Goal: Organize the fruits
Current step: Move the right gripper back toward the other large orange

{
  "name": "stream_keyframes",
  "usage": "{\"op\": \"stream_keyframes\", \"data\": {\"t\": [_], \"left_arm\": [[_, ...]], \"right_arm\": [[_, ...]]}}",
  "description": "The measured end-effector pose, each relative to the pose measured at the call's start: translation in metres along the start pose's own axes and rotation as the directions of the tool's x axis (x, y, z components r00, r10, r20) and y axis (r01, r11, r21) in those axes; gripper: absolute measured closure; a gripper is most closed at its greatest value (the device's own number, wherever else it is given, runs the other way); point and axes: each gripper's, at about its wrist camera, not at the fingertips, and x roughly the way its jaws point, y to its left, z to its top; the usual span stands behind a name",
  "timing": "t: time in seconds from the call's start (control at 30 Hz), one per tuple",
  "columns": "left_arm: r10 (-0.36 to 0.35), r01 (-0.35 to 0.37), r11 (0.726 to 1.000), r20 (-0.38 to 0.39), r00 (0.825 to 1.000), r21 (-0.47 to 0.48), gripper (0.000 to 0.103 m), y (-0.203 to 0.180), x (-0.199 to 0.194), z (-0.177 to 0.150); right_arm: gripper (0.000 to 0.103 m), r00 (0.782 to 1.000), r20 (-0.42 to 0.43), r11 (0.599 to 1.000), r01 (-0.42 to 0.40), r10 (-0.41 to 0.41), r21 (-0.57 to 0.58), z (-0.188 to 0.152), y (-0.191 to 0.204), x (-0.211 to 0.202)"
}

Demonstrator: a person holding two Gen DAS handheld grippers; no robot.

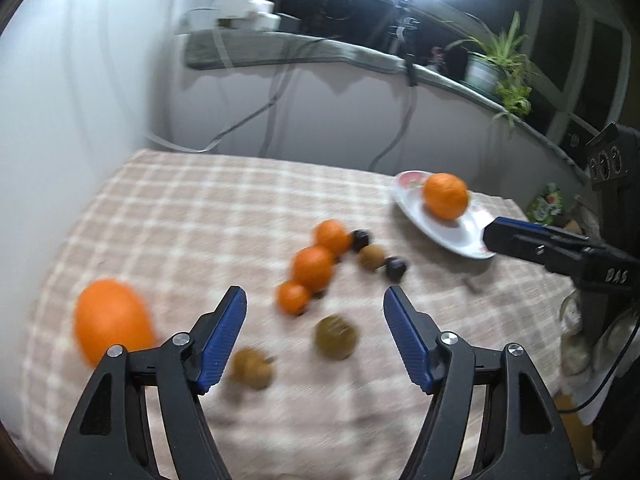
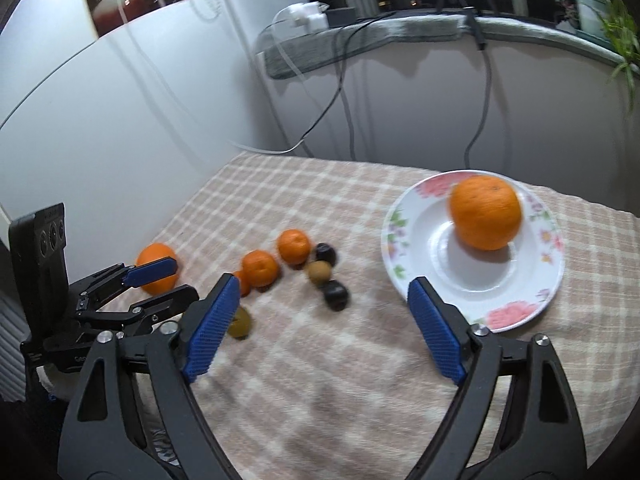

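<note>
A large orange (image 2: 486, 212) sits in a white flowered plate (image 2: 420, 264) at the right of the checked tablecloth; both also show in the left wrist view, orange (image 1: 445, 196) and plate (image 1: 452, 232). Three small oranges (image 1: 313, 268), two dark fruits (image 1: 395, 269) and brown kiwis (image 1: 335, 337) lie in the middle. Another large orange (image 1: 112, 320) lies at the left. My left gripper (image 1: 315, 300) is open and empty above the kiwis. My right gripper (image 2: 324, 288) is open and empty, just in front of the plate.
The checked tablecloth (image 1: 192, 208) covers the table. A wall and a shelf (image 1: 280, 48) with cables and a potted plant (image 1: 496, 68) stand behind. The right gripper's body (image 1: 560, 252) shows at the right of the left wrist view.
</note>
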Motion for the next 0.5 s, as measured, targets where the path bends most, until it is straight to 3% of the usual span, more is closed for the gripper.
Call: {"op": "stream_keyframes", "data": {"t": [0.2,0.5], "left_arm": [[0.089,-0.089,0.996,0.012,0.996,-0.028,0.025,0.033,-0.022,-0.019],[0.163,-0.159,0.979,0.019,0.987,-0.124,0.024,0.081,-0.040,-0.032]], "right_arm": [[0.011,0.998,-0.037,0.997,-0.050,0.047,-0.059,-0.001,0.034,0.016],[0.007,0.988,-0.107,0.977,-0.126,0.108,-0.171,0.003,0.091,0.052]]}}
